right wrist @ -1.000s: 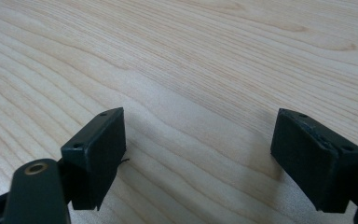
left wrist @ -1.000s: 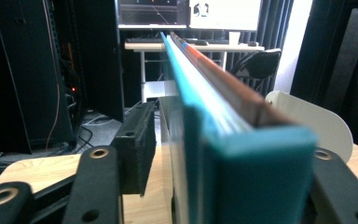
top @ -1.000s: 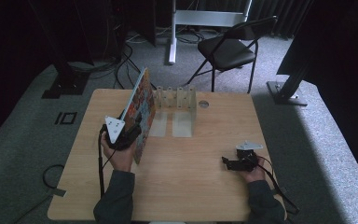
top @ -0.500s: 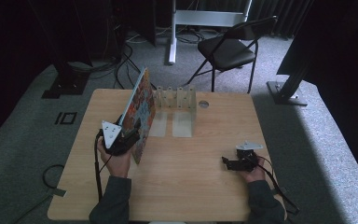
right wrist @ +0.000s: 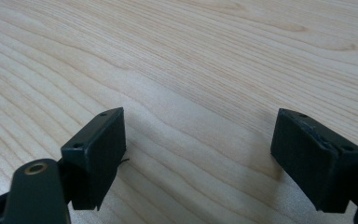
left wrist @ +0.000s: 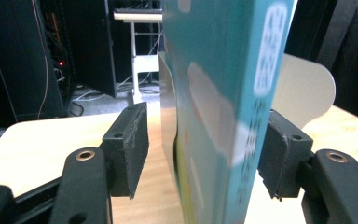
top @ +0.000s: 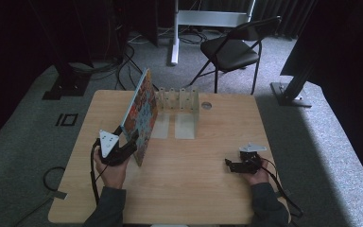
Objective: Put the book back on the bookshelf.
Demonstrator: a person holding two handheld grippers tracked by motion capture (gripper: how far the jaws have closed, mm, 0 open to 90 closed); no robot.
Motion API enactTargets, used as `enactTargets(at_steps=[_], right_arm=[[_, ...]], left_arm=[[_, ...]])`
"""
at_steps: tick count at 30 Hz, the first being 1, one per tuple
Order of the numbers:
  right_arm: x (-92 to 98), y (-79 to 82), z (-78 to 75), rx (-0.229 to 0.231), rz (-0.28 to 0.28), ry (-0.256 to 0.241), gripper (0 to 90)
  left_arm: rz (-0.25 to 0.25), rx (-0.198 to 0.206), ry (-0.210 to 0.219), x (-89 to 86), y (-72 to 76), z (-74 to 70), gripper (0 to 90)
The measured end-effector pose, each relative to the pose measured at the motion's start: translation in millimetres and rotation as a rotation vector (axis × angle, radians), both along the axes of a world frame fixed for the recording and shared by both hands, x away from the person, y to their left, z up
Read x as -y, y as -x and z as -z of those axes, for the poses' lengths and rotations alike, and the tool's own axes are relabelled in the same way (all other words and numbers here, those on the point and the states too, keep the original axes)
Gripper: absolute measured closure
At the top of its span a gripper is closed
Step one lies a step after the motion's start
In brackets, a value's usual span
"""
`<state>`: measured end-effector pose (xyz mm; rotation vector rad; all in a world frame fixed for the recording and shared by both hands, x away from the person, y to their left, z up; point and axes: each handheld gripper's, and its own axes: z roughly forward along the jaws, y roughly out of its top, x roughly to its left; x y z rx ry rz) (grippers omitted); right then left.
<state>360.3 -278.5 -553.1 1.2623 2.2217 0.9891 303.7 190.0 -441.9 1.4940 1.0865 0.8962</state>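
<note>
A large colourful picture book [top: 139,116] stands on its edge on the wooden table [top: 203,194], its far end by a pale divider rack [top: 177,99]. My left gripper [top: 131,142] straddles the book's near end. In the left gripper view the teal book [left wrist: 223,93] sits between the jaws: the right pad [left wrist: 279,158] touches it and the left pad [left wrist: 128,149] stands a little off it, so this gripper is open. My right gripper [top: 229,164] rests low at the table's right, and the right gripper view shows its jaws [right wrist: 205,154] open over bare wood.
Two flat pale base panels [top: 184,125] of the rack lie in front of it. A small round grommet [top: 206,105] sits in the table near the back. A black folding chair [top: 231,49] and a stand base are on the carpet beyond the table.
My left gripper has drawn slightly toward the near edge along the book. The book has stayed upright, and the right gripper has not moved.
</note>
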Motion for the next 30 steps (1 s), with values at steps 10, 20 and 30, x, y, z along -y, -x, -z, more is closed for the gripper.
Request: enactTargets(at_steps=[10,20,30], right_arm=[[0.0,0.0,0.0,0.0,0.0,0.0,17.6],[0.0,0.0,0.0,0.0,0.0,0.0,17.5],[0.0,0.0,0.0,0.0,0.0,0.0,17.6]], left_arm=[[0.023,-0.023,-0.019,-9.3,19.2,12.0,44.5],[0.056,-0.056,-0.044,-10.5,32.0,29.8,50.5],[0.101,-0.115,-0.032,-12.1,47.0,52.5,52.1]])
